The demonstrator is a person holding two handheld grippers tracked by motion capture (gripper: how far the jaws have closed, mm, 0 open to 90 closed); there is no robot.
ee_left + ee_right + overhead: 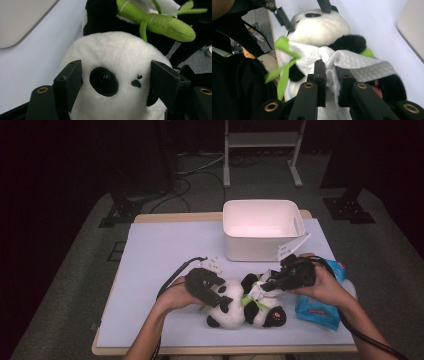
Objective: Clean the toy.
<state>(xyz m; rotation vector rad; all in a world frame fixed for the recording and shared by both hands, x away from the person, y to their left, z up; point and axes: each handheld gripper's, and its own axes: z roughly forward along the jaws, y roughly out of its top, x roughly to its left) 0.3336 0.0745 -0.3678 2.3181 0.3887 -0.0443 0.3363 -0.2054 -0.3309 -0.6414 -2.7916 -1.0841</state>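
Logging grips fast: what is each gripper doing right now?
Left gripper: jaws closed on the toy panda's head.
Right gripper: jaws shut on a white wipe lying across the panda's belly.

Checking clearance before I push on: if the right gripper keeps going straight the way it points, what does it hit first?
Probably the panda toy. The right gripper is shut on a white wipe draped across the panda's body straight ahead, though the gap is hard to judge.

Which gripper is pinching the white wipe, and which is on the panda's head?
The right gripper pinches the white wipe; the left gripper clamps the panda's head.
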